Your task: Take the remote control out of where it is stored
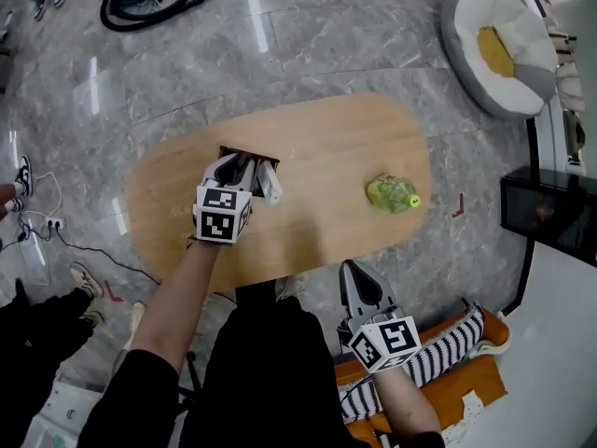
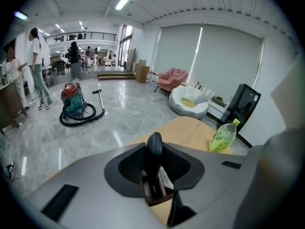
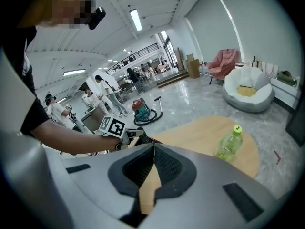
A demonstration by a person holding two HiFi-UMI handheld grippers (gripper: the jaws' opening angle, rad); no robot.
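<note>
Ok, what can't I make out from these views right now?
- Holder: in the head view it is mostly covered by the left gripper, so its contents cannot be counted.
- Black remote: in the left gripper view its lower end is sunk in the holder.
- Bottle label: too small to read in every view.
- Holder in the right gripper view: mostly behind the person's arm and the left gripper.

Left gripper (image 1: 244, 166) clamped, right gripper (image 1: 352, 271) closed

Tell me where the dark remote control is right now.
The dark remote control stands upright in the brown holder near the table's left end in the head view, gripped between the left gripper's jaws.
</note>
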